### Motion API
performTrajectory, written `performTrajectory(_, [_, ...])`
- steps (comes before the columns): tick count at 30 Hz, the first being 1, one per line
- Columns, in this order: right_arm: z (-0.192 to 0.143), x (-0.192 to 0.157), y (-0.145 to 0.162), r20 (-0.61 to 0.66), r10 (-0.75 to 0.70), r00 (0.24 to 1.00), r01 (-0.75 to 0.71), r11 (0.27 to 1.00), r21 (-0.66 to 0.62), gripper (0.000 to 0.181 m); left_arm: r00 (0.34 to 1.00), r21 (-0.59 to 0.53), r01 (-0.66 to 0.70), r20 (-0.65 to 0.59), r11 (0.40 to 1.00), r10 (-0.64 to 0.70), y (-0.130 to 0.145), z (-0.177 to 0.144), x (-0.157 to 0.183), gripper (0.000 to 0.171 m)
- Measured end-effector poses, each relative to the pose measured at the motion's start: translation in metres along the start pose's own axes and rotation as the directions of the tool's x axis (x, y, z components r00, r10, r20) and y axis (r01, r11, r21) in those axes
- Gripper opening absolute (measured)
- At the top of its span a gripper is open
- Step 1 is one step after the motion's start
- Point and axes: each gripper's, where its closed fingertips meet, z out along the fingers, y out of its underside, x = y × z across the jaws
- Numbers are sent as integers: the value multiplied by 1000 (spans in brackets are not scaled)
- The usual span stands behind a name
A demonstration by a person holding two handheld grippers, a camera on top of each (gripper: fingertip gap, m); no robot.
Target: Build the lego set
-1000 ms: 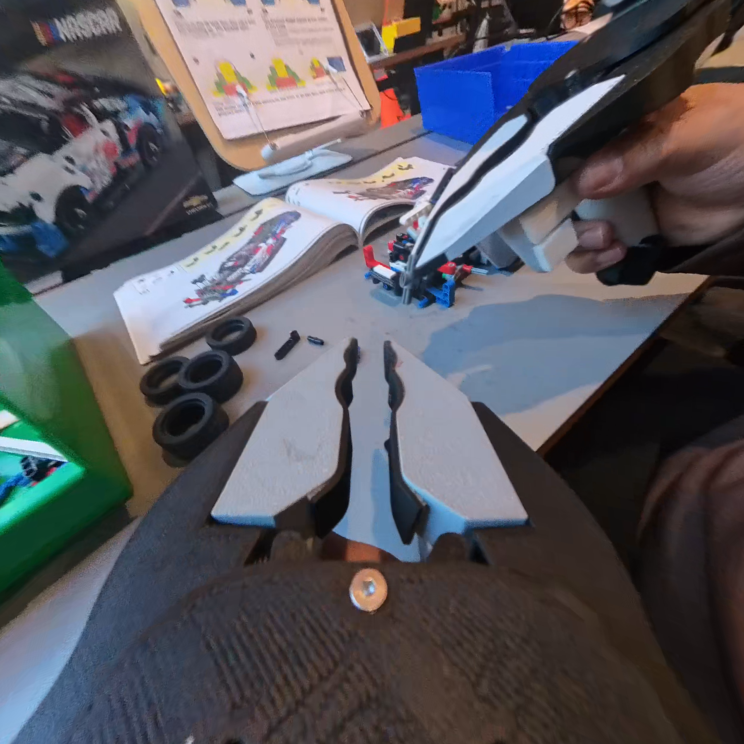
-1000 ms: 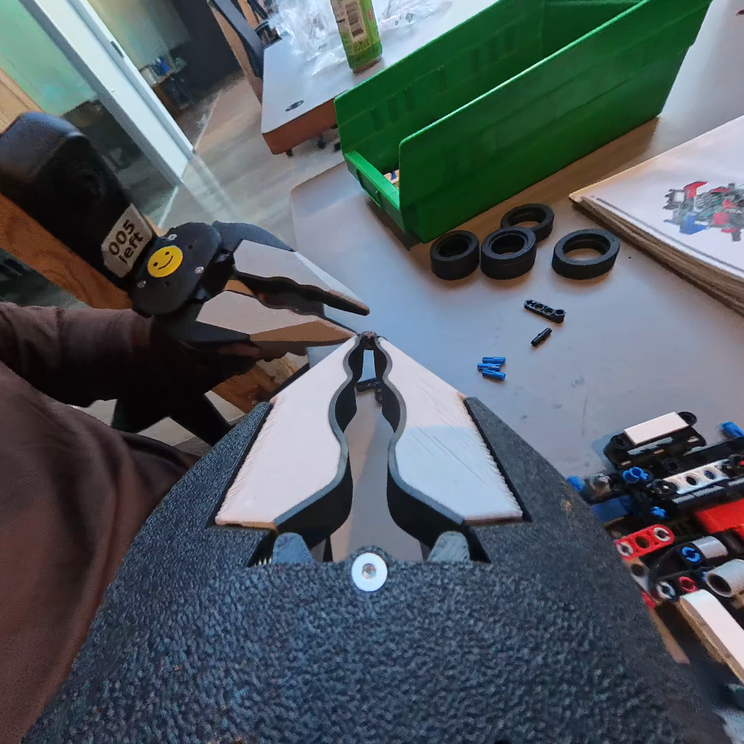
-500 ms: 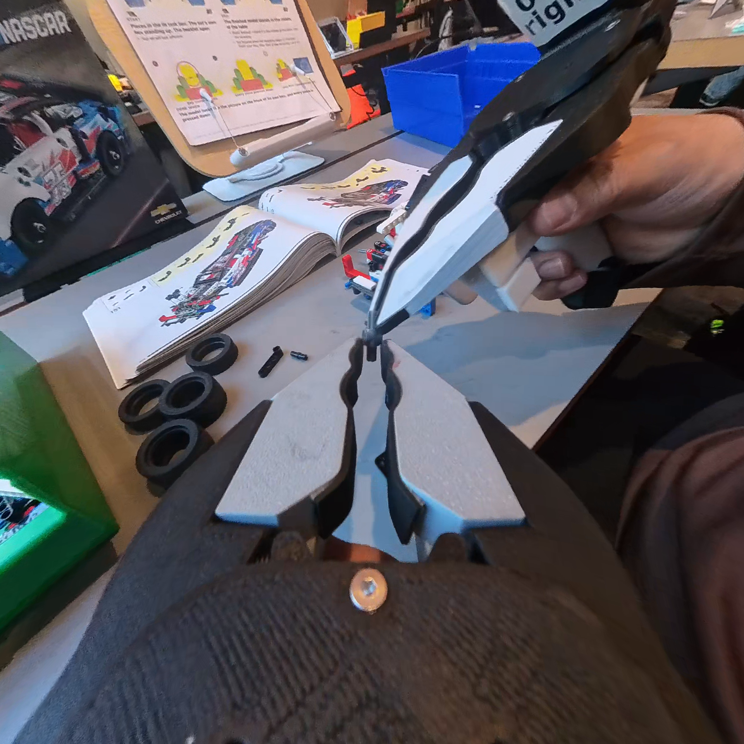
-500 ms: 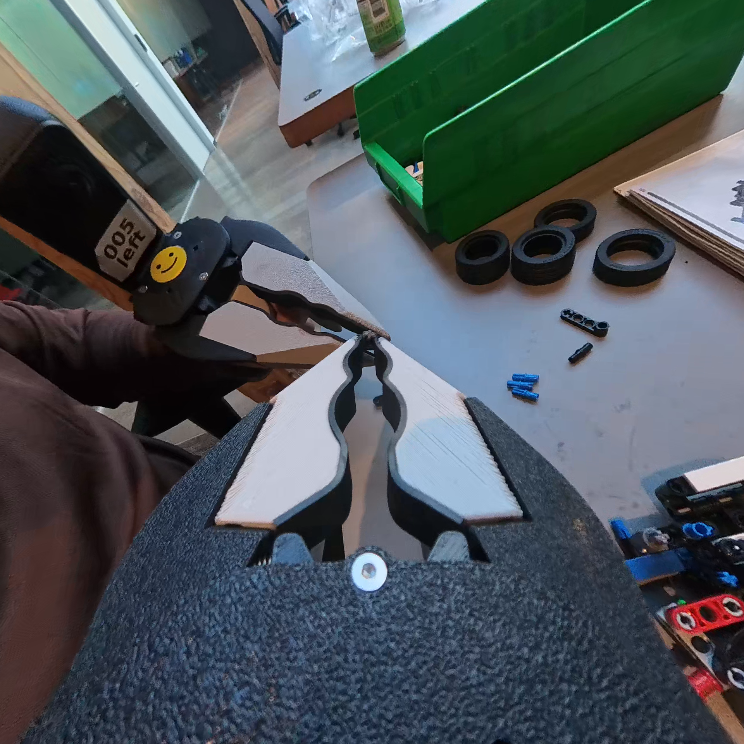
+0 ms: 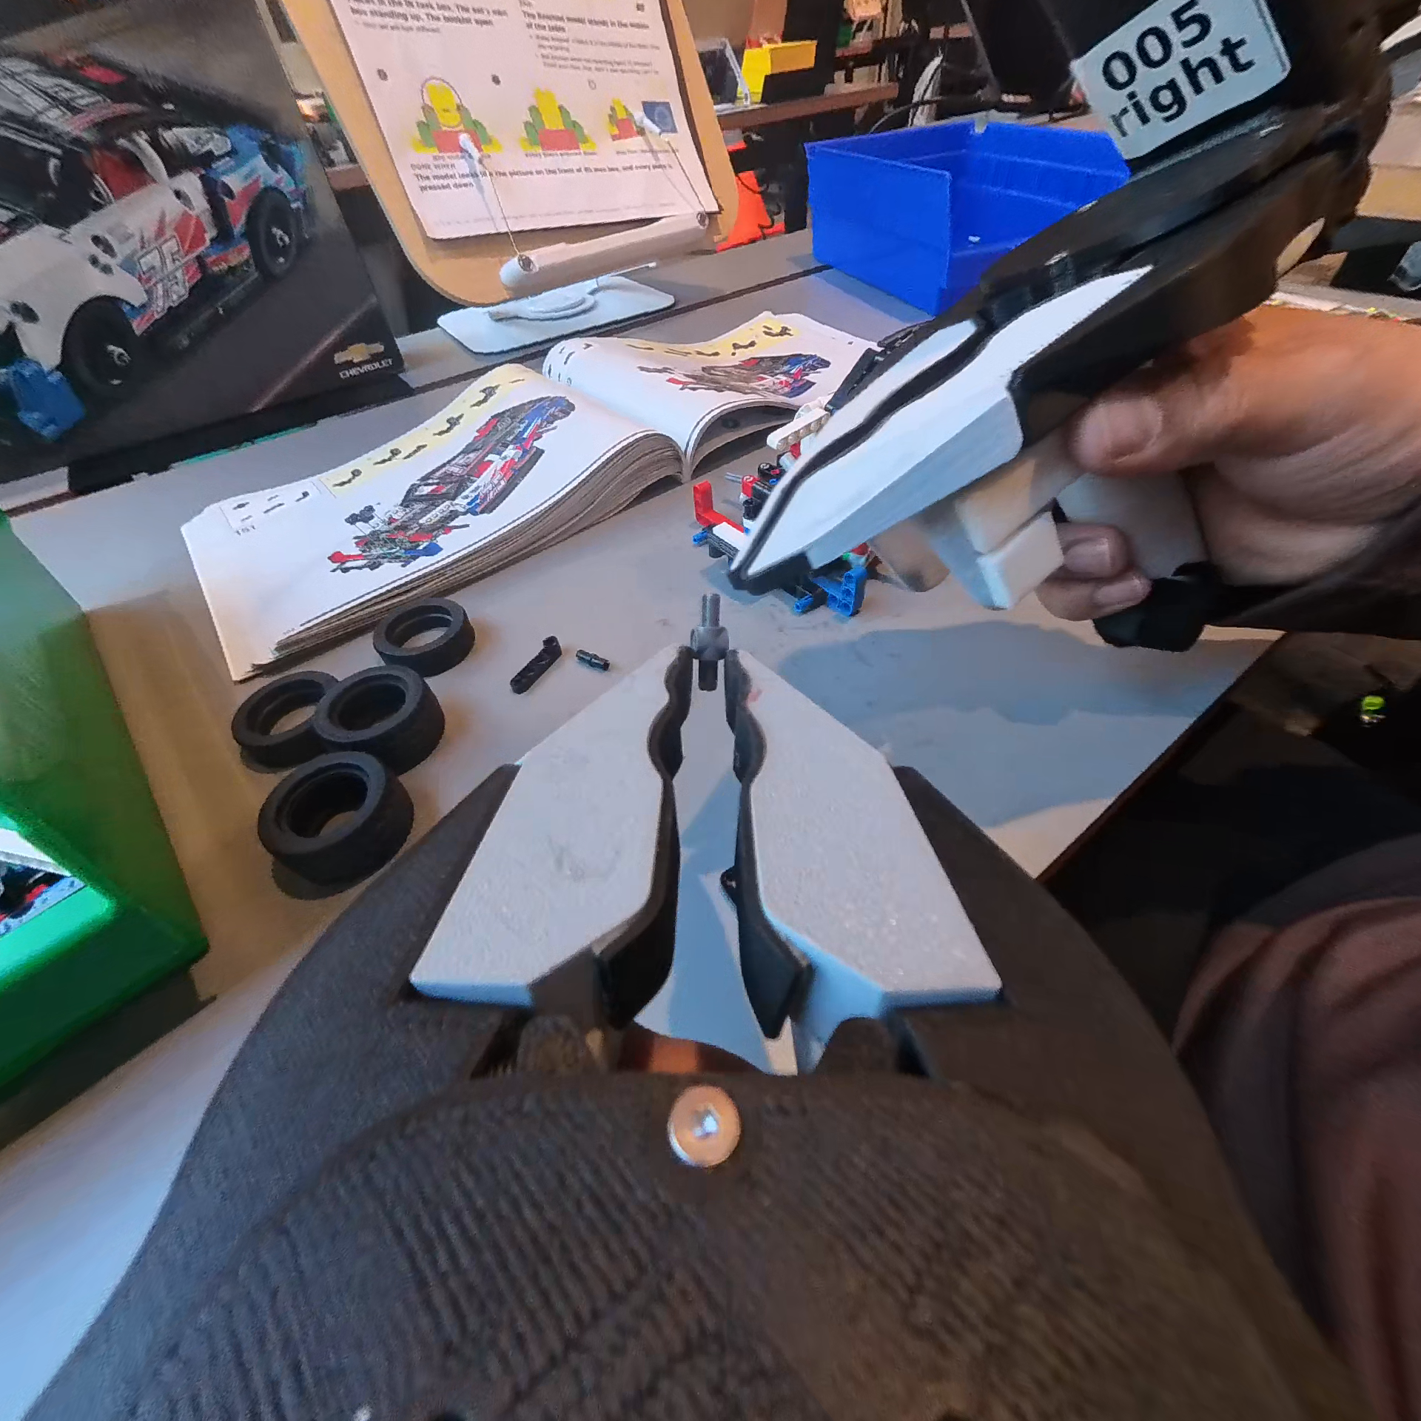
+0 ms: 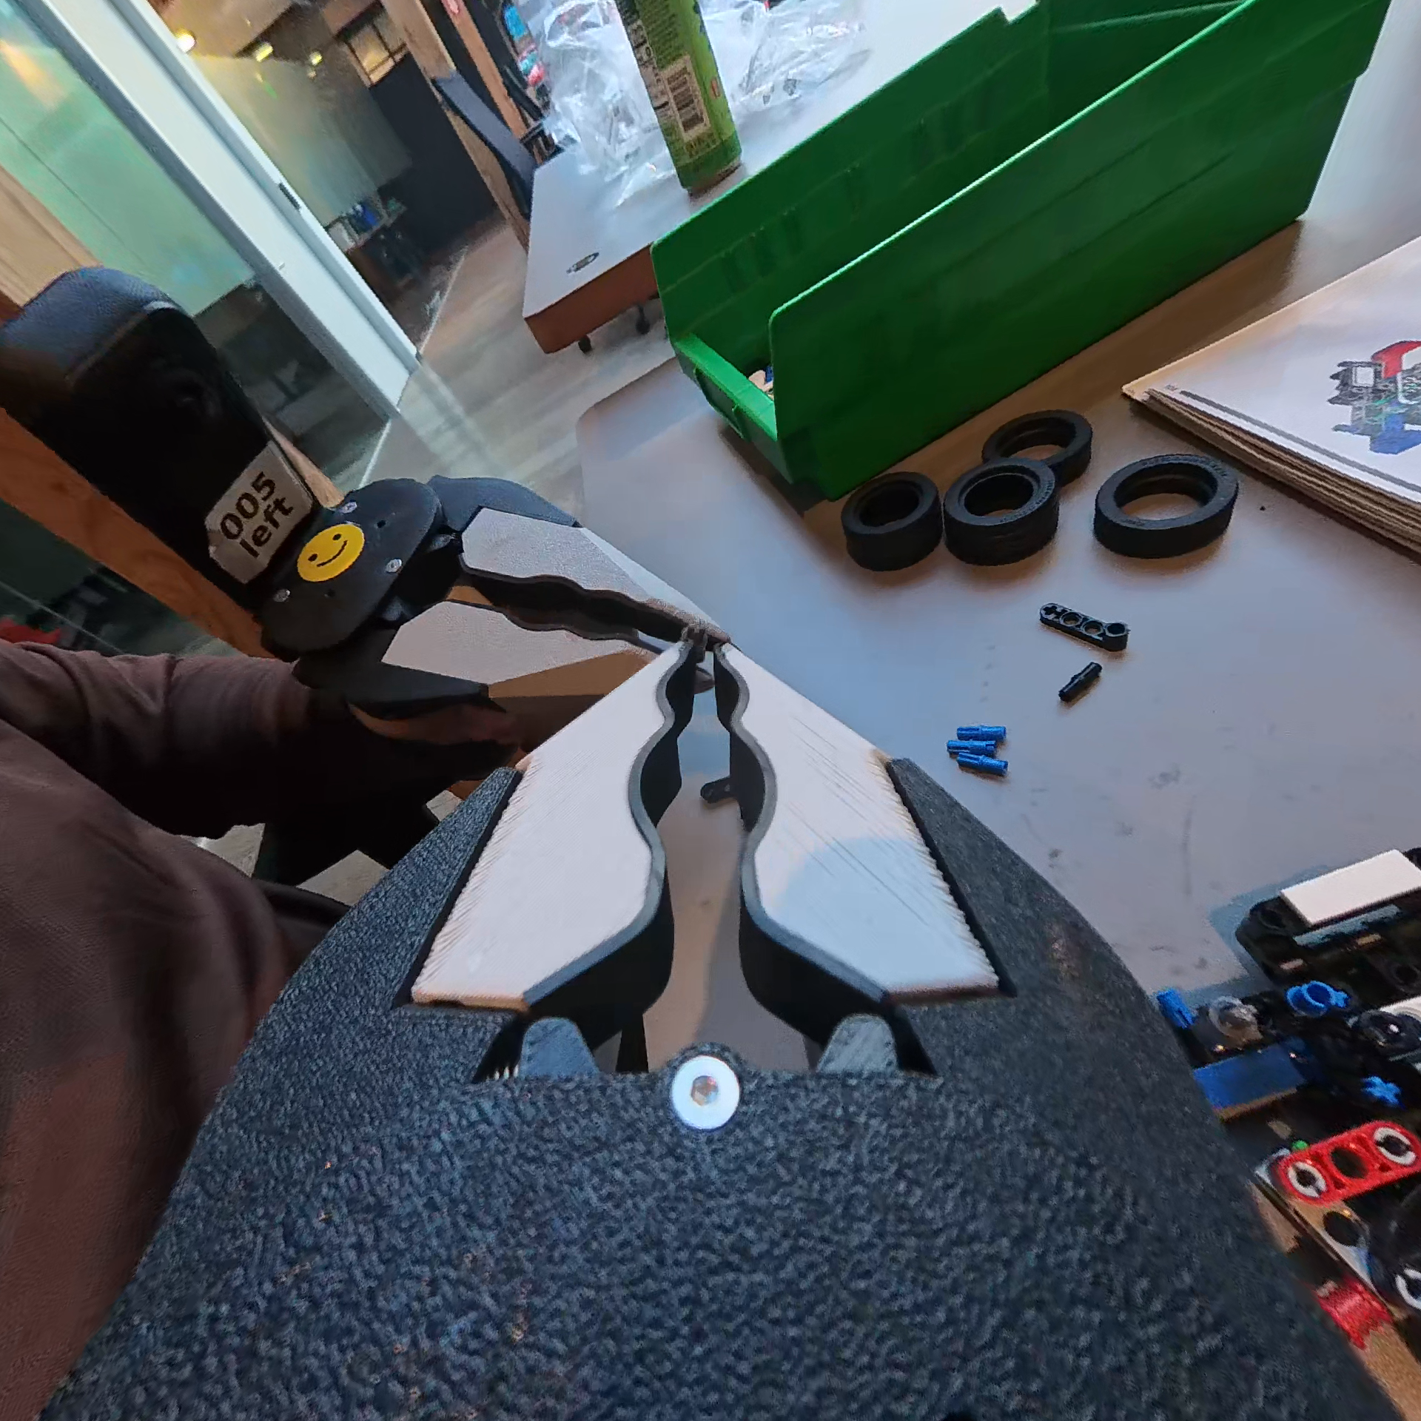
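Observation:
My left gripper (image 5: 707, 665) is shut on a small dark grey pin piece (image 5: 707, 634) that sticks up from its tips, held above the grey table (image 5: 961, 715). My right gripper (image 6: 701, 653) has a narrow gap between its tips and holds nothing. In the left wrist view it (image 5: 746, 569) hangs just above and right of the pin, over the partly built lego car (image 5: 826, 592). In the right wrist view the left gripper (image 6: 696, 632) meets my tips from the left. The car (image 6: 1346, 1038) lies at the right edge.
Several black tyres (image 5: 377, 711), a black beam (image 5: 536, 663) and a black pin (image 5: 592, 659) lie left of centre. Blue pins (image 6: 976, 750) lie near them. An open instruction book (image 5: 461, 492), a green bin (image 6: 1000, 269), a blue bin (image 5: 923, 207) and the set's box (image 5: 154, 192) surround the area. Only a small space, under 4 cm, lies between the two pairs of fingers.
The right gripper brought the small pin to the left gripper's tips and let go. The left gripper has shut on it. The right gripper has drawn back up and to the right.

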Motion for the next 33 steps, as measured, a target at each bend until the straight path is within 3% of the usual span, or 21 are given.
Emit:
performTrajectory(15, [9,-5,5,25,-53,998,54,998,-32,3,984,-10,-157,86,988,157,1,-1,3,6])
performTrajectory(17, [9,-2,11,4,-92,996,92,994,-61,3,985,-56,-157,57,986,160,9,-4,3,3])
performTrajectory(22, [8,14,35,-38,-195,980,185,965,-188,3,991,-305,-129,-74,944,112,62,-16,-2,25])
performTrajectory(33, [21,11,66,22,-216,976,211,925,-316,3,987,-380,-146,-124,914,106,79,-5,7,17])
